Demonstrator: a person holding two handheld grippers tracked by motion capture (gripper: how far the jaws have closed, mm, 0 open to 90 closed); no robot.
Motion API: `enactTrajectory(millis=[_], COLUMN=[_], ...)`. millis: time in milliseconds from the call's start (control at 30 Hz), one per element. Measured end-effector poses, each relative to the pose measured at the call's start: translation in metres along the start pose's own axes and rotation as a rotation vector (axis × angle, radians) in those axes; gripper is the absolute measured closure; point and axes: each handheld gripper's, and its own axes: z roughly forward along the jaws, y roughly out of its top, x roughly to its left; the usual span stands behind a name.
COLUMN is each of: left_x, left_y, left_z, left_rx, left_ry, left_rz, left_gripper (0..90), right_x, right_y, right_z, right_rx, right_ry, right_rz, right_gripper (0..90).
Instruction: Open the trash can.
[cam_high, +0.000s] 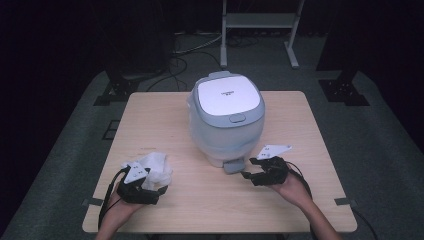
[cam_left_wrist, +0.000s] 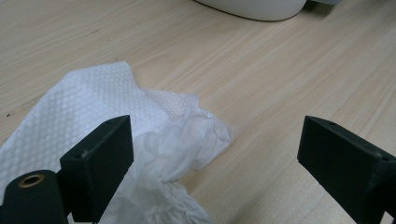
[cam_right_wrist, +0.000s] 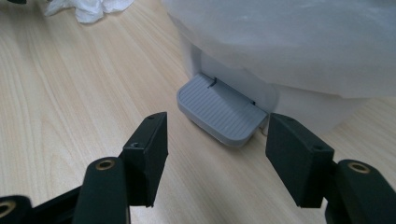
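My left gripper (cam_left_wrist: 215, 154) hangs released over the crumpled paper towel (cam_left_wrist: 154, 140), left of the rice cooker (cam_high: 226, 117). My right gripper (cam_right_wrist: 217, 154), jaws spread, faces the cooker's grey tab (cam_right_wrist: 219, 112) at its base.

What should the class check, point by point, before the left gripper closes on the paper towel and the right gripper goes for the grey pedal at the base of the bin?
1. Left gripper jaws open: ok, they stand wide apart.
2. Paper towel between those jaws: not ok, it lies by the left jaw, mostly off centre.
3. Right gripper jaws open: ok.
4. Grey pedal in line with the right gripper: ok, it sits just ahead of the gap, untouched.
5. Bin lid shut: ok, it lies flat and closed.
6. Table free between grippers and bin: ok.
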Motion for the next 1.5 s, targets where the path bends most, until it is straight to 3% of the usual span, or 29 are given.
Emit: enactTrajectory(millis=[500, 1167, 1500], left_x=[0.000, 0.001, 0.001], left_y=[0.000, -0.002, -0.002], left_z=[-0.001, 0.000, 0.000], left_rx=[-0.001, 0.006, 0.008], left_ry=[0.002, 0.002, -0.002], left_rz=[-0.001, -0.001, -0.003], left_gripper=[9.8, 9.8, 9.8], right_x=[0.003, 0.006, 0.007], right_y=[0.005, 0.013, 0.016], right_z=[0.008, 0.030, 0.043], right_rx=[0.007, 0.039, 0.050], right_ry=[0.007, -0.045, -0.051], right_rz=[-0.023, -0.048, -0.058], right_gripper=[49.1, 73.0, 76.4])
